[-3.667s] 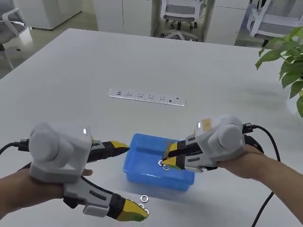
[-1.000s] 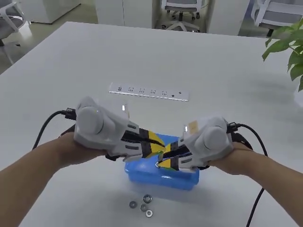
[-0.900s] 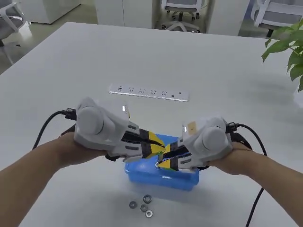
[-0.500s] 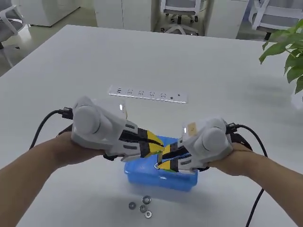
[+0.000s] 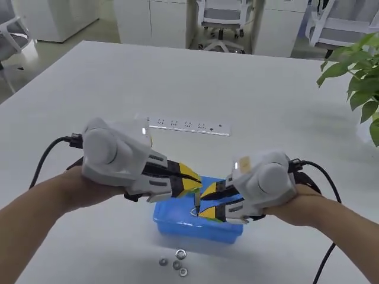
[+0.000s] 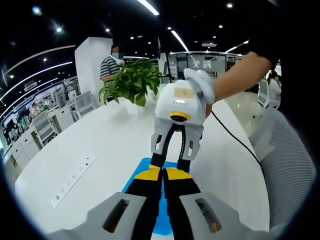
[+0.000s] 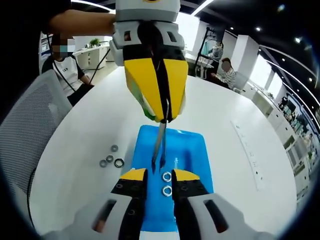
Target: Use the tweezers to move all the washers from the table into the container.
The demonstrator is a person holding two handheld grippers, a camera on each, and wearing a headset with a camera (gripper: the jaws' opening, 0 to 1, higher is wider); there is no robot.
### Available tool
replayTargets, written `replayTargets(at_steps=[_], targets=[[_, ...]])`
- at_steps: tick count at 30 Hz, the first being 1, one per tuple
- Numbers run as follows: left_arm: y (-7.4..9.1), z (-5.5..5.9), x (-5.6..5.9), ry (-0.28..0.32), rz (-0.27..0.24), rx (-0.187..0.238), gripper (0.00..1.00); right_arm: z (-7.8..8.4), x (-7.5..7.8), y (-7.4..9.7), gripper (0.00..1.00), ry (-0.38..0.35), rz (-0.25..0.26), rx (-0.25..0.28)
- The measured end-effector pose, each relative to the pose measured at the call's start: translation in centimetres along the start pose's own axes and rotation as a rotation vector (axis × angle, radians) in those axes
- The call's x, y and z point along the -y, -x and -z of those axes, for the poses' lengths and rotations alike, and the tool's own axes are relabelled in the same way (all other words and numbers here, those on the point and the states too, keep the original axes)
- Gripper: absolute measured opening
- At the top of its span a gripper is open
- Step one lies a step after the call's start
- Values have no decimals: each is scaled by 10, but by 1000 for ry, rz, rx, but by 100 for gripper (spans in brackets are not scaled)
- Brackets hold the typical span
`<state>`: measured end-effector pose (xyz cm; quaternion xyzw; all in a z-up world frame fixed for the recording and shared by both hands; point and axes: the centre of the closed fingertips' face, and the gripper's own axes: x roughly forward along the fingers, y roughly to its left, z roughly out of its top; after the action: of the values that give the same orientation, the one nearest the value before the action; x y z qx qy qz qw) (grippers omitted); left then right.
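A shallow blue container (image 5: 201, 229) sits on the white table, and both grippers hang over it tip to tip. My left gripper (image 5: 194, 181) is shut on thin metal tweezers (image 7: 160, 142), whose points aim down into the container (image 7: 189, 145). My right gripper (image 7: 160, 176) faces it, jaws open, just short of the tweezer points. Two washers (image 7: 166, 176) lie on the container floor between the right jaws. Several loose washers (image 5: 180, 254) lie on the table in front of the container, also in the right gripper view as washers (image 7: 119, 162) to the container's left.
A white power strip (image 5: 185, 125) lies on the table beyond the container. A leafy green plant (image 5: 355, 77) stands at the far right edge. Office chairs (image 5: 222, 18) stand past the table's far end. Cables trail from both grippers.
Since 3.7 s ago my left gripper went from open at the near left to shut above the container. Over the last second both grippers stay tip to tip; only the camera has shifted.
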<state>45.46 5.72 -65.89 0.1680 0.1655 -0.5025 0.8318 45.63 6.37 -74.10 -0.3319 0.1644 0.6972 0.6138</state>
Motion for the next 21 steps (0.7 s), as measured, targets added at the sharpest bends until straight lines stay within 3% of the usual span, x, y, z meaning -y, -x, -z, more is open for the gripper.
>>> replayTargets(at_steps=[21], targets=[[20,-11,11,12,-21,-3,5,4,-12,41,31,-128,101,34]])
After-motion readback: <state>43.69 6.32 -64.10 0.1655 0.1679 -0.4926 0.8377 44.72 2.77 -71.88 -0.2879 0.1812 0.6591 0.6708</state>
